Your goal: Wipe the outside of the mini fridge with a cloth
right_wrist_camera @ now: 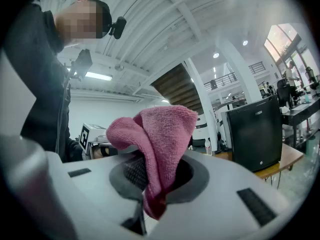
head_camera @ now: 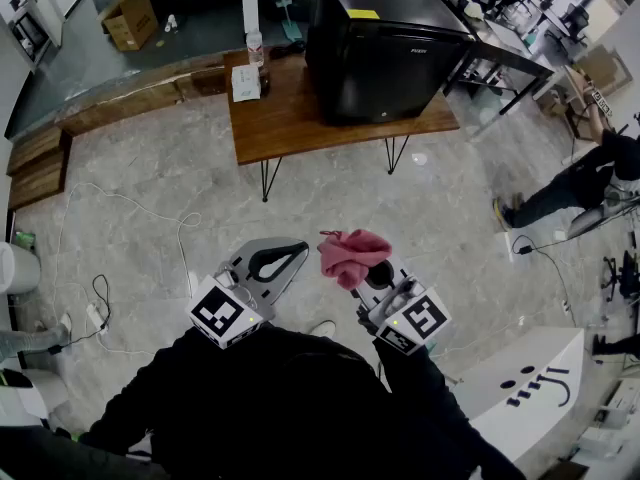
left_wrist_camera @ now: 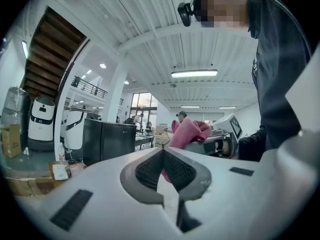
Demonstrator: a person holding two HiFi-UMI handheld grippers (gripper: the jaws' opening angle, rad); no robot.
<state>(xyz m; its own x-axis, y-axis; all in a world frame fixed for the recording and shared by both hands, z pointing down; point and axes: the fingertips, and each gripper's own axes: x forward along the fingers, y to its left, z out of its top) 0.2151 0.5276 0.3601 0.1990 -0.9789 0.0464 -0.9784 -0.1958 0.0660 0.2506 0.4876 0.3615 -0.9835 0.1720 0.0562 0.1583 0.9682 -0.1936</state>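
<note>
A black mini fridge (head_camera: pixel 380 43) stands on the right half of a low wooden table (head_camera: pixel 290 118), far ahead of me; it also shows as the black fridge (right_wrist_camera: pixel 256 134) and the dark fridge (left_wrist_camera: pixel 107 141). My right gripper (head_camera: pixel 362 268) is shut on a bunched pink cloth (head_camera: pixel 352 254), held close to my body. The pink cloth (right_wrist_camera: pixel 155 144) hangs down between the jaws. My left gripper (head_camera: pixel 290 260) is shut with nothing in it, its pads meeting at the tip, next to the cloth (left_wrist_camera: pixel 189 133).
On the table's left end stand a small bottle (head_camera: pixel 255 50) and a white box (head_camera: pixel 245 83). Cables (head_camera: pixel 120 208) trail over the marble floor at left. A seated person (head_camera: pixel 575 183) is at far right. A white robot body (head_camera: pixel 530 383) stands close at lower right.
</note>
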